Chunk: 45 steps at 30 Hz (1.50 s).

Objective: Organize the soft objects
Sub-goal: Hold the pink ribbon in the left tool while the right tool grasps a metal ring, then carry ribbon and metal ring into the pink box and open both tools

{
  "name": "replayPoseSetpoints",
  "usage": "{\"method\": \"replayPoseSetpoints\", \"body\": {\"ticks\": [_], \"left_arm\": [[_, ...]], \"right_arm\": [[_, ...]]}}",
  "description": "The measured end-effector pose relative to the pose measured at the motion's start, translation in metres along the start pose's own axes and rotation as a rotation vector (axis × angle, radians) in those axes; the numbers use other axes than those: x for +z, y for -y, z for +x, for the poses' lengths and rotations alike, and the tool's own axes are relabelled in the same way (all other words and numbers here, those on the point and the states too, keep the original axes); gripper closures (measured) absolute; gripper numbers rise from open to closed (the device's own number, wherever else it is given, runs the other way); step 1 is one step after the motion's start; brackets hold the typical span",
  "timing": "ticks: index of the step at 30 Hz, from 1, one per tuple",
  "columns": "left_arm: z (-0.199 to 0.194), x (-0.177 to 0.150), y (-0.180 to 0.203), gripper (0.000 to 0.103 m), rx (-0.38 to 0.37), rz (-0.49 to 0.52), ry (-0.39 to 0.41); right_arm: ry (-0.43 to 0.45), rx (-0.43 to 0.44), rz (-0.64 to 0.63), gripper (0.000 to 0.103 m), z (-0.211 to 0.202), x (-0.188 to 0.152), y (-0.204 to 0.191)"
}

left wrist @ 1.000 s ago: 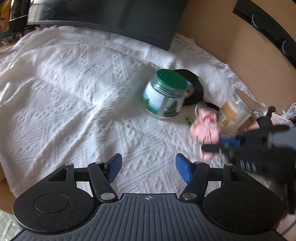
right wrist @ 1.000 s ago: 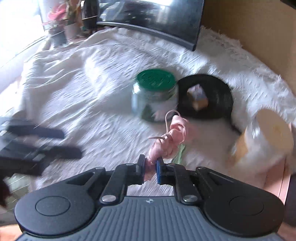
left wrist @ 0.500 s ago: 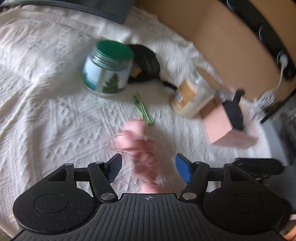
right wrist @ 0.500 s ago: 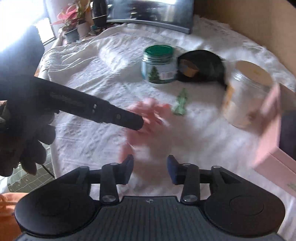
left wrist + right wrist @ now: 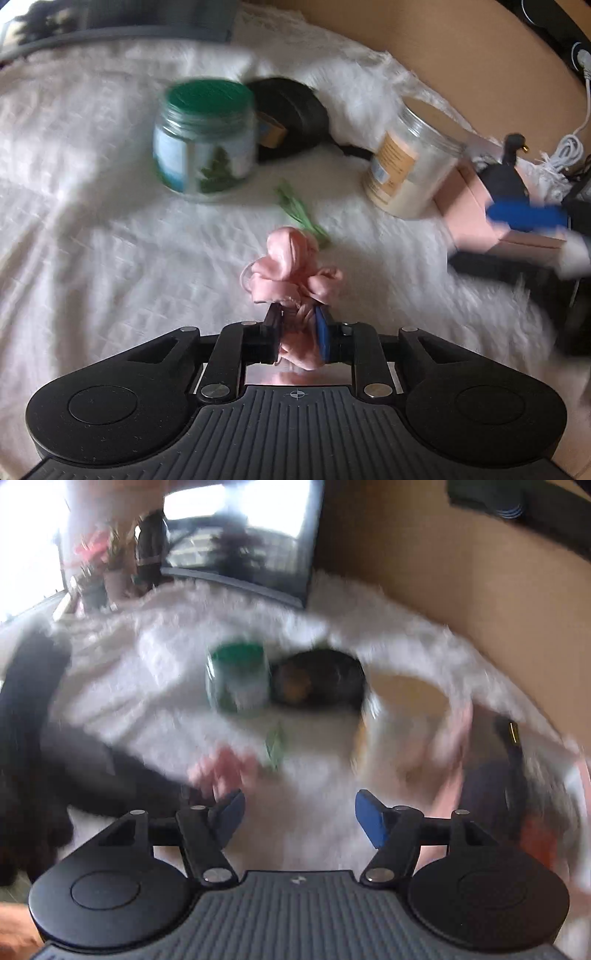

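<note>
Left wrist view: left gripper (image 5: 297, 328) clamps the pink ribbon (image 5: 293, 264), bunched between and beyond its fingers, as right gripper (image 5: 299, 816) opens empty; holding firm should prevent slipping.

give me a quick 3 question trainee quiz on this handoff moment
1. True or false: the left gripper is shut on the pink fabric piece.
2. Is anything between the right gripper's fingers? A) the fabric B) nothing C) a jar
3. What colour is the lid of the jar with the tree label?

Key: 1 true. 2 B; its jaws are opening. 3 green.
</note>
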<state>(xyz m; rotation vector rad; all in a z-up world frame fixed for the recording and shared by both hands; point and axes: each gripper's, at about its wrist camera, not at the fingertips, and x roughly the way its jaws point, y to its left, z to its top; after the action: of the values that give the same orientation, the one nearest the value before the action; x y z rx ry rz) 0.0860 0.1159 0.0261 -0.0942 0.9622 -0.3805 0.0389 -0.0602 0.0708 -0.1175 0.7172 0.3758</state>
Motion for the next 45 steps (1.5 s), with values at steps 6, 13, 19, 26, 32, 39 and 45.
{"method": "replayPoseSetpoints", "body": {"ticks": [6, 13, 19, 26, 32, 39, 45], "left_arm": [[-0.028, 0.009, -0.049, 0.083, 0.042, -0.091, 0.075], [-0.044, 0.013, -0.107, 0.083, 0.047, -0.179, 0.12], [-0.046, 0.011, -0.143, 0.083, 0.042, -0.23, 0.127], [-0.042, 0.022, -0.153, 0.083, 0.028, -0.22, 0.132], [-0.064, 0.065, -0.143, 0.083, 0.055, -0.128, 0.228], [-0.088, 0.125, -0.109, 0.083, 0.07, -0.02, 0.345], [-0.091, 0.154, -0.049, 0.083, -0.003, 0.065, 0.384]], "right_arm": [[-0.049, 0.095, 0.216, 0.036, 0.038, 0.113, 0.027], [-0.254, 0.084, 0.568, 0.036, 0.146, 0.172, 0.05], [-0.392, 0.011, 0.683, 0.039, 0.205, 0.156, 0.052], [-0.435, 0.02, 0.76, 0.059, 0.218, 0.136, 0.056], [-0.292, 0.056, 0.678, 0.059, 0.165, 0.159, 0.056], [-0.046, 0.033, 0.517, 0.059, 0.056, 0.188, 0.066], [0.108, -0.044, 0.443, 0.059, -0.026, 0.184, 0.087]]}}
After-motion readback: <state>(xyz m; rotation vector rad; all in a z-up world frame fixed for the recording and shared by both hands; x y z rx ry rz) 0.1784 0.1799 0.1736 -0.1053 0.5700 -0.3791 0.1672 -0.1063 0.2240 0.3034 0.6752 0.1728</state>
